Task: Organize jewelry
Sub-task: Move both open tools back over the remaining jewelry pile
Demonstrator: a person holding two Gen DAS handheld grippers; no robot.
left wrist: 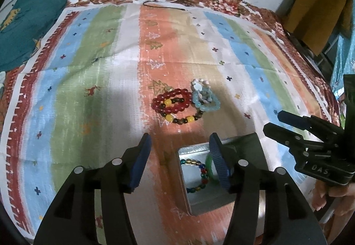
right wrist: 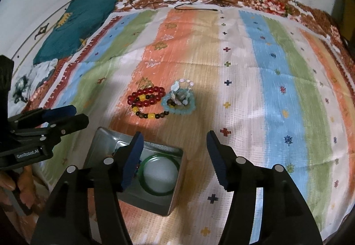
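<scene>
Both grippers, left (left wrist: 180,160) and right (right wrist: 175,159), hung released over the tin (right wrist: 175,187), bracelets (right wrist: 155,100) awaiting mid-cloth (right wrist: 244,56).

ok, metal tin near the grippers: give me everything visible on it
The tin is a square, open-topped box of dull silvery metal, no lid in view, sitting upright on the striped cloth. Inside lie a green bangle and a multicoloured bead bracelet. Both grippers hover open over it; whether they touch it cannot be told.

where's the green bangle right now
In the right wrist view the green bangle lies flat inside the metal tin, low and left of centre, nearer than the bracelet pile on the cloth.
</scene>
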